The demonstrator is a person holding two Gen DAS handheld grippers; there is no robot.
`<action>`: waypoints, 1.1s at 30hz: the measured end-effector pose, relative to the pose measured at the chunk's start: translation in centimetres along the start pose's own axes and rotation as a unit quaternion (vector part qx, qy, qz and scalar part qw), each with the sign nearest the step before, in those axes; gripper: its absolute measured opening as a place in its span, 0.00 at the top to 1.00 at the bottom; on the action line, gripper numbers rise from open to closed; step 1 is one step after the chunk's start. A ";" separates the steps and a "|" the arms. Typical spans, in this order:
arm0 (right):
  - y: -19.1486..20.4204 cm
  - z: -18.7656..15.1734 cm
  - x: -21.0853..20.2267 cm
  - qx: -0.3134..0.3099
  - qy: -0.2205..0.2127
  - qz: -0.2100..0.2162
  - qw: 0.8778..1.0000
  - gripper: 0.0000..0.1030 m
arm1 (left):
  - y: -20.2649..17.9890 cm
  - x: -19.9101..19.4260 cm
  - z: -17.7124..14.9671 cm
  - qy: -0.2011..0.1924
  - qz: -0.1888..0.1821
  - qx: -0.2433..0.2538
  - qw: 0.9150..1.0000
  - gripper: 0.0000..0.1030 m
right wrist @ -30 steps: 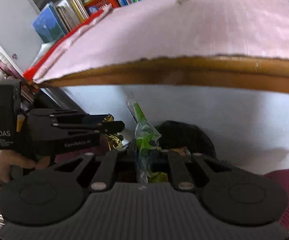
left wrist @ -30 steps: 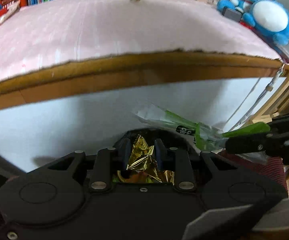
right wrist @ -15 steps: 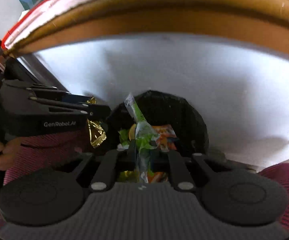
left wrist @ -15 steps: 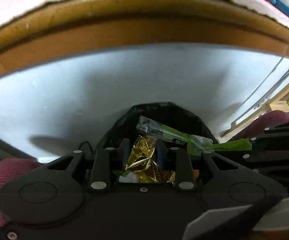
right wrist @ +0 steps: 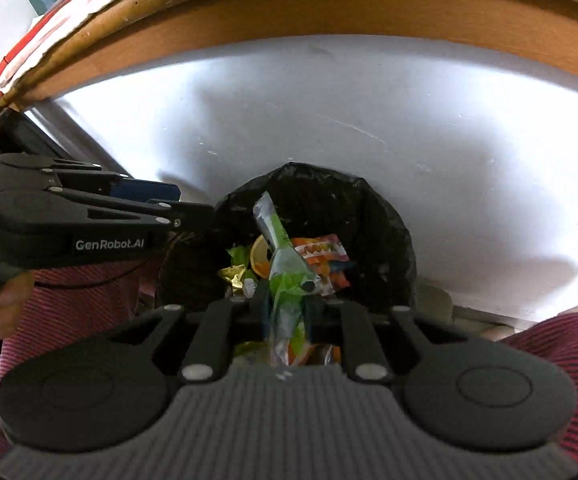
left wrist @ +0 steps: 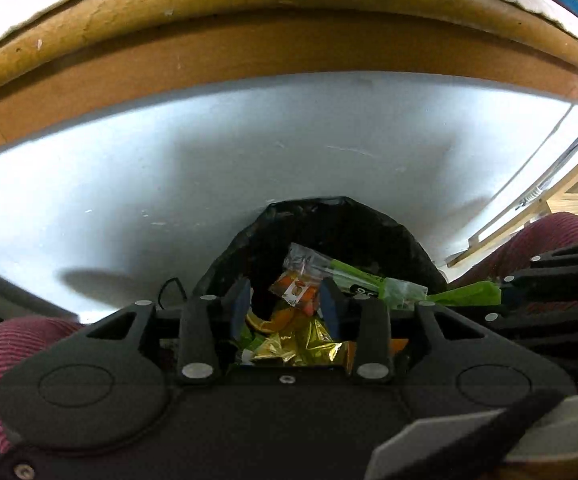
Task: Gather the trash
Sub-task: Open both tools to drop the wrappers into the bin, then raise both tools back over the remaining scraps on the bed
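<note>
Trash run looks close to wrapped up for this pair of pieces. Both tools hang over the bin with the black liner, which sits on the floor against a white panel below the desk edge.

Left tool: its jaws have just been opening and now stand apart with nothing pinched between them. The gold foil wrapper lies loose below them, down among the other rubbish (an orange slice and a snack packet are already in there). So I'd call that piece dropped.

Right tool: its jaws have just been opening too, but only a little. The clear-and-green plastic sleeve still stands up between the fingers, its top end poking over the bin's mouth. From the right wrist view there seems to be a sliver of gap on either side of it, so I'd say the pinch is released, though the sleeve hasn't fallen away yet. It may need a wider opening or a small shake to go in.

Done: foil in. Left: sleeve to drop clear, then back up for whatever else is on the desk, which I can't see from down here.
</note>
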State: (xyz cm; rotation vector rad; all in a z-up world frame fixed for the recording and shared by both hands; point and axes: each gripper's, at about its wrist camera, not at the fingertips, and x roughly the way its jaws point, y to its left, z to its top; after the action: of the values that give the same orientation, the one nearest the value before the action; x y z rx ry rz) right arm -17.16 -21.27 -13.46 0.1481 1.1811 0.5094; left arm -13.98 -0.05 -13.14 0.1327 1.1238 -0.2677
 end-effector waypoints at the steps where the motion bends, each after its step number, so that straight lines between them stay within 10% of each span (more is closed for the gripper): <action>1: 0.0 0.0 -0.1 -0.001 0.000 0.000 1.000 0.77 | 0.1 -0.1 0.0 0.000 0.000 0.000 1.000 0.60; 10: 0.0 -0.1 -0.1 -0.005 -0.004 -0.001 1.000 0.44 | 0.2 -0.4 0.2 -0.005 -0.004 -0.002 1.000 0.45; 33: 0.4 2.6 -5.7 -0.028 -0.072 0.004 0.997 0.29 | 0.4 -5.9 1.9 -0.082 -0.019 0.012 0.996 0.41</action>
State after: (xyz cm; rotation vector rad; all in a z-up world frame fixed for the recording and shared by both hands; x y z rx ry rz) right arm -16.48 -23.16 -7.50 0.1402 1.0249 0.5298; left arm -14.54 0.76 -7.01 0.1096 0.9617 -0.3208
